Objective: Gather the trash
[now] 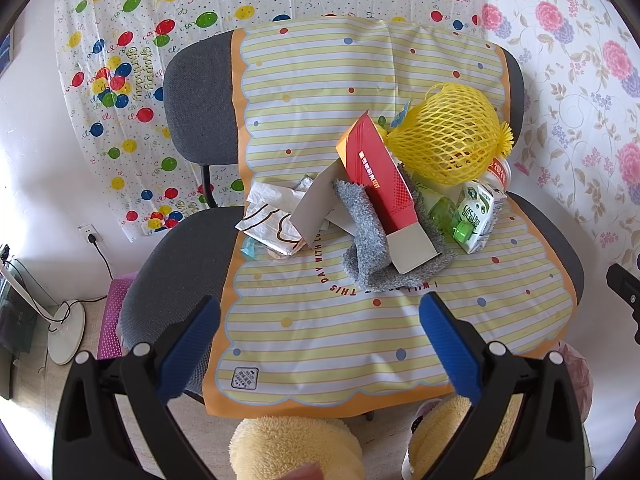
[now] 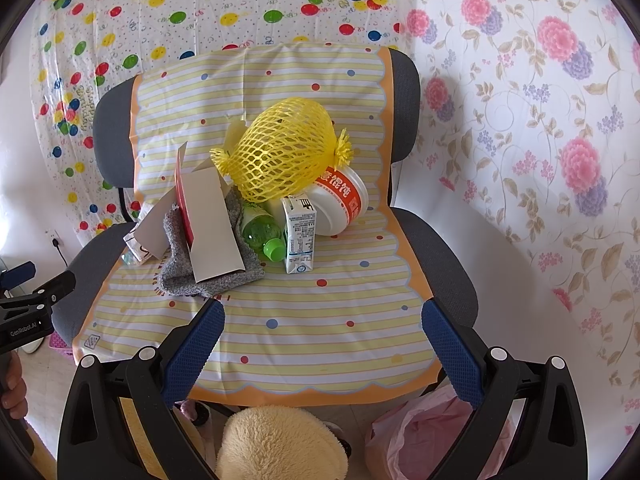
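Hovering wide open and empty, left gripper (image 1: 320, 320) and right gripper (image 2: 323, 328) near the chair (image 2: 436, 248) front, likely choosing a first pick. Farther back, trash heaped mid-seat: grey cloth (image 2: 200, 272), milk carton (image 2: 300, 234), yellow net (image 2: 280, 156) topmost.

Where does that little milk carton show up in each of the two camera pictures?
Left wrist view: the milk carton is right of centre, at the right end of the pile, below the yellow net.
Right wrist view: the milk carton is near centre, standing upright.
Shared landmark: the yellow net sits just above it in both.
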The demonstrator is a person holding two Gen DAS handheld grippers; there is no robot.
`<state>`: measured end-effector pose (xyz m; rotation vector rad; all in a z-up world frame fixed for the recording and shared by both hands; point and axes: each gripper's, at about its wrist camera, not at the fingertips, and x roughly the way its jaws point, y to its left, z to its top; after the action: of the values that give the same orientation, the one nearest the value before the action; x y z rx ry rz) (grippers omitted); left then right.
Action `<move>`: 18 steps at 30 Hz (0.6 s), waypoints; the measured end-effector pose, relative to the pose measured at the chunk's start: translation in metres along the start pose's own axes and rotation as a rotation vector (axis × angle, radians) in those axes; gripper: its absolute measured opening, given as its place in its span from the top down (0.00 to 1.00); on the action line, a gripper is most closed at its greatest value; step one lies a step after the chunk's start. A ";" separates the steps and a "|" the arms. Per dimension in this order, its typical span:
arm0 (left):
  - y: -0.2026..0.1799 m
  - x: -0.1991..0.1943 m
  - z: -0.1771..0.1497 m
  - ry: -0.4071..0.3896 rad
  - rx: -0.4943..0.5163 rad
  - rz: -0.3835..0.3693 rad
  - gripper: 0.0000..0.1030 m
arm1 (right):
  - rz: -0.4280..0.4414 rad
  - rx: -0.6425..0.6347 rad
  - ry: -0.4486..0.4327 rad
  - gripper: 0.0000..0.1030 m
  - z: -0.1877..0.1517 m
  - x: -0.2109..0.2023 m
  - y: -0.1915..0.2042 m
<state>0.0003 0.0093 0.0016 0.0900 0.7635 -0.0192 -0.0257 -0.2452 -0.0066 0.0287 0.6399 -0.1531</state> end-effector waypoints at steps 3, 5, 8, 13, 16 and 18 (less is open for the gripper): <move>0.002 0.000 -0.001 0.002 0.000 0.002 0.06 | 0.002 0.001 0.001 0.06 0.000 0.000 0.000; 0.003 0.001 -0.001 0.005 0.001 0.000 0.06 | 0.002 0.002 0.003 0.06 -0.001 0.002 -0.001; 0.004 0.003 -0.001 0.011 0.003 0.003 0.06 | 0.008 0.002 0.007 0.06 -0.003 0.006 0.001; 0.006 0.017 -0.003 0.028 -0.001 -0.001 0.06 | 0.039 -0.005 -0.007 0.06 0.001 0.017 0.003; 0.009 0.028 -0.001 0.040 -0.009 0.008 0.06 | 0.058 -0.021 -0.027 0.06 0.011 0.028 0.003; 0.004 0.038 0.004 0.045 -0.015 0.003 0.06 | 0.072 -0.025 -0.039 0.06 0.018 0.040 0.002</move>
<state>0.0312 0.0133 -0.0217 0.0776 0.8088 -0.0088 0.0169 -0.2496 -0.0154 0.0241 0.6009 -0.0760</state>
